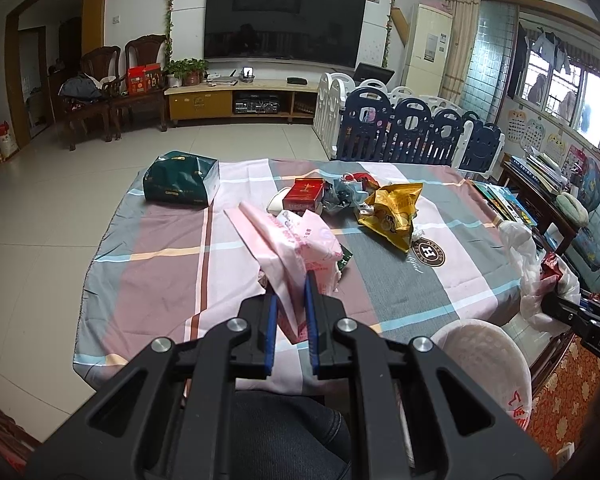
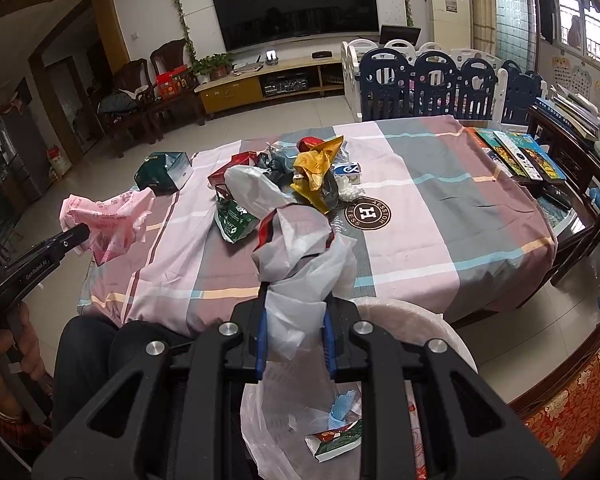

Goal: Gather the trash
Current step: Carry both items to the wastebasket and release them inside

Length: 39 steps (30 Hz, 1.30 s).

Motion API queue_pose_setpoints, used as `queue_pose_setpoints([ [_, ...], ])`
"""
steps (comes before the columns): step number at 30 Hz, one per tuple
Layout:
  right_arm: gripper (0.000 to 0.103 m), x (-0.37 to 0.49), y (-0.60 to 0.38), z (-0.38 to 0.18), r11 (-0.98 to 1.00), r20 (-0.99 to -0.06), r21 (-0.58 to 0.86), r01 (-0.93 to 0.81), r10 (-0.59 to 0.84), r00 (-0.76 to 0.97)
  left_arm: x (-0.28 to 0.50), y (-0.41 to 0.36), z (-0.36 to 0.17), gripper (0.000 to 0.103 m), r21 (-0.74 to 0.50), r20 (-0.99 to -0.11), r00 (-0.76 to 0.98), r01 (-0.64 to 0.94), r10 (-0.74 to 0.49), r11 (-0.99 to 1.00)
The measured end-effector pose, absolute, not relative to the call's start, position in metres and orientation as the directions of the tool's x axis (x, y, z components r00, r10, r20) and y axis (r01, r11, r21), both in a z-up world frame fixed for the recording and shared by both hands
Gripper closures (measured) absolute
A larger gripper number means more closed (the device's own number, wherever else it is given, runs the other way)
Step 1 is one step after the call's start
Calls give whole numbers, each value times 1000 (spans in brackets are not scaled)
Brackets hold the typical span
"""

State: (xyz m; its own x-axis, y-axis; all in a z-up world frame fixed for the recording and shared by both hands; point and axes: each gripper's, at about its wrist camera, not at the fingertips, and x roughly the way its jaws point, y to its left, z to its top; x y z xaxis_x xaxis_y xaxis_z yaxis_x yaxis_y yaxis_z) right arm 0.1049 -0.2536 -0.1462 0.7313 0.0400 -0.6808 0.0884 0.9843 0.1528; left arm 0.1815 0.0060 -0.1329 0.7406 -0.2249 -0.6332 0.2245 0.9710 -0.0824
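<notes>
My left gripper (image 1: 290,285) is shut on a crumpled pink plastic bag (image 1: 288,236), held up over the near edge of the table. The right wrist view shows that same gripper (image 2: 78,236) and the pink bag (image 2: 108,220) at the left. Closer to the bin, my right gripper (image 2: 296,296) is shut on a white plastic bag with a red patch (image 2: 296,248). That bag hangs above the white lined bin (image 2: 440,320), which holds a blue wrapper (image 2: 342,404) and a small carton (image 2: 334,442). A yellow snack bag (image 1: 392,208), a red box (image 1: 304,194) and a green wrapper (image 2: 234,220) lie on the table.
A dark green tissue pack (image 1: 180,180) sits at the far left of the checked tablecloth (image 1: 160,272). Books and a remote (image 2: 516,156) lie at its right edge. A person's dark trouser leg (image 1: 284,432) is below the grippers. A blue-and-white playpen fence (image 1: 412,128) stands behind the table.
</notes>
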Motion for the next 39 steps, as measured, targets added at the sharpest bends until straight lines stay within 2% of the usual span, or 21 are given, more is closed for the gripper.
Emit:
queue_pose_setpoints([
  [10,81,101,-248,-152,989,-694,128,73,37,719,178,6,-129,90,-94,-632,737,235,-240,967],
  [19,81,58,-275,-170,995,-762,53,80,-12,648,166,-16,-123,90,-169,-647,670,339,-363,926],
  [24,80,35,-294,-216,993,-854,38,112,-26,520,152,-54,-124,90,-226,-665,572,458,-480,860],
  [26,67,30,-299,-234,991,-887,23,132,-40,460,143,-74,-128,90,-225,-678,534,505,-506,833],
  [28,38,27,-307,-239,985,-891,22,169,-57,450,135,-93,-135,90,-235,-693,479,555,-538,798],
  [29,33,23,-313,-235,980,-880,37,194,-60,472,132,-100,-139,90,-244,-700,452,575,-552,781],
  [30,29,21,-319,-230,977,-868,53,209,-59,494,129,-109,-144,90,-261,-710,411,600,-572,756],
  [34,29,11,-345,-207,952,-818,93,290,-94,568,120,-149,-176,89,-347,-748,219,677,-627,650],
  [35,29,9,-351,-203,946,-809,103,308,-100,579,117,-157,-185,88,-349,-762,188,687,-619,638],
  [37,28,5,-362,-198,934,-796,135,331,-97,597,117,-169,-200,70,-351,-788,141,698,-600,624],
  [38,28,5,-365,-196,932,-793,143,332,-93,602,119,-170,-206,46,-359,-796,124,690,-592,628],
  [39,28,5,-366,-196,933,-789,149,328,-88,608,124,-167,-210,32,-366,-800,125,674,-587,642],
])
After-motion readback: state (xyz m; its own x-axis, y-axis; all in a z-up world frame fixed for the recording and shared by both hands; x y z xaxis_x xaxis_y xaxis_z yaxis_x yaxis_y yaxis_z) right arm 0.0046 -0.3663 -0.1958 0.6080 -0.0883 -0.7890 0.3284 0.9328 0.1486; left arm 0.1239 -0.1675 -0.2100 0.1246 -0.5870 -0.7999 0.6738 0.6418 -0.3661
